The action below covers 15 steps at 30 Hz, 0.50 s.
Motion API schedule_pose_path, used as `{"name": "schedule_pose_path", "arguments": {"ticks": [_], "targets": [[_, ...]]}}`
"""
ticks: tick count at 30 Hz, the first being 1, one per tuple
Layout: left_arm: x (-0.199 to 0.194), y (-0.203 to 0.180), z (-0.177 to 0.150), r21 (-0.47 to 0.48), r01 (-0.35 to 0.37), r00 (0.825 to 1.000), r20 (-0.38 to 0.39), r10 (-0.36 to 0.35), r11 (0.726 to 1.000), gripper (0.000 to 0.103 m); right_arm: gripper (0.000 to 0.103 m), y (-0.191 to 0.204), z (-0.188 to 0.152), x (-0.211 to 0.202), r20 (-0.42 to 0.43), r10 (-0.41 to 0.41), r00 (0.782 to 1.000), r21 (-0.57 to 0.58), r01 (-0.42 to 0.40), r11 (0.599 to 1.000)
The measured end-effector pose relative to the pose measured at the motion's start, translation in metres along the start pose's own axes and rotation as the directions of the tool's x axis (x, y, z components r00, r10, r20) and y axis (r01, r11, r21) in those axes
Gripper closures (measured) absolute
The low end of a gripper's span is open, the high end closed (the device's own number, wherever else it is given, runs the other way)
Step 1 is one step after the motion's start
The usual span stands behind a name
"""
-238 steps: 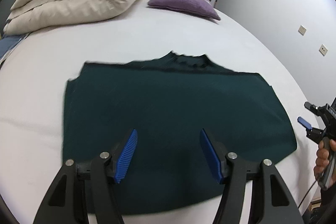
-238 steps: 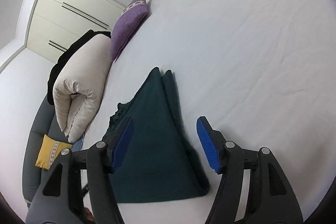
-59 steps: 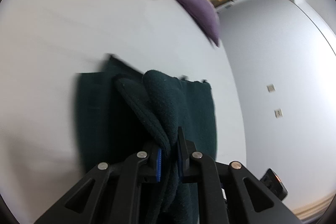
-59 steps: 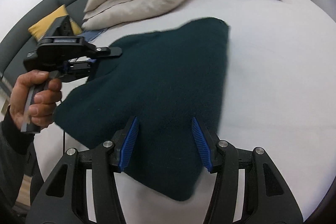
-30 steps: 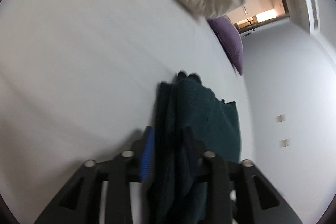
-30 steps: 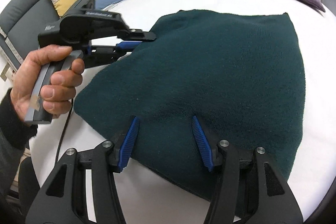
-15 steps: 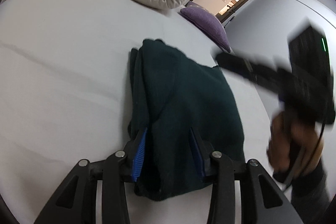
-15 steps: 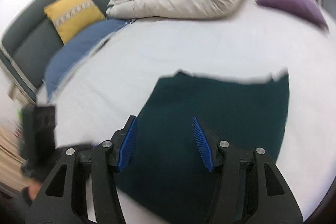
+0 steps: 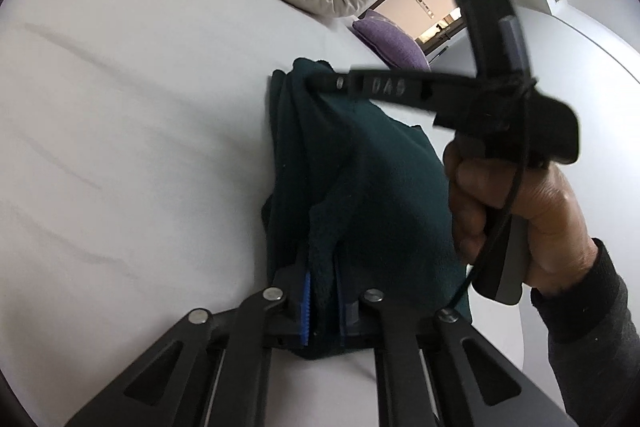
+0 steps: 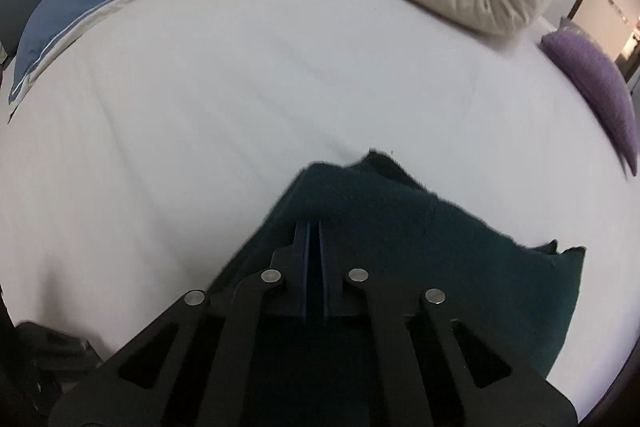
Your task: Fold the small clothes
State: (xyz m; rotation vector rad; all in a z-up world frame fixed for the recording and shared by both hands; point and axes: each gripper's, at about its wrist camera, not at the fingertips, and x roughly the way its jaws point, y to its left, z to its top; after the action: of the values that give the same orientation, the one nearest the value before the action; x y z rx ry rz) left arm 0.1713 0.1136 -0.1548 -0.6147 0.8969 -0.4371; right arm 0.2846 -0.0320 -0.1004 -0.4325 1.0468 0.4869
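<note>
Sweater (image 9: 360, 187) pinched in left gripper (image 9: 322, 301), right gripper (image 10: 314, 247) jaws

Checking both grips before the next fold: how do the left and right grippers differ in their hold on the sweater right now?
The left gripper pinches the near edge of the dark green sweater, with a fold of knit bunched visibly between its pads. The right gripper has its pads almost together at the far end, and whether it holds cloth is unclear. Both are shut low over the white bed.
</note>
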Motion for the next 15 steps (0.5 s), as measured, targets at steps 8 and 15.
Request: {"name": "schedule_pose_path", "arguments": {"ticks": [8, 15], "targets": [[0.000, 0.001, -0.002, -0.005, -0.010, 1.000, 0.001, 0.010, 1.000, 0.094, 0.103, 0.009, 0.027, -0.015, 0.114, 0.086, 0.990, 0.034, -0.091, 0.995], [0.001, -0.003, -0.004, 0.022, -0.046, 0.999, 0.015, 0.046, 0.999, 0.094, 0.080, -0.018, 0.017, -0.010, 0.059, 0.062, 0.996, 0.117, -0.069, 0.991]]}}
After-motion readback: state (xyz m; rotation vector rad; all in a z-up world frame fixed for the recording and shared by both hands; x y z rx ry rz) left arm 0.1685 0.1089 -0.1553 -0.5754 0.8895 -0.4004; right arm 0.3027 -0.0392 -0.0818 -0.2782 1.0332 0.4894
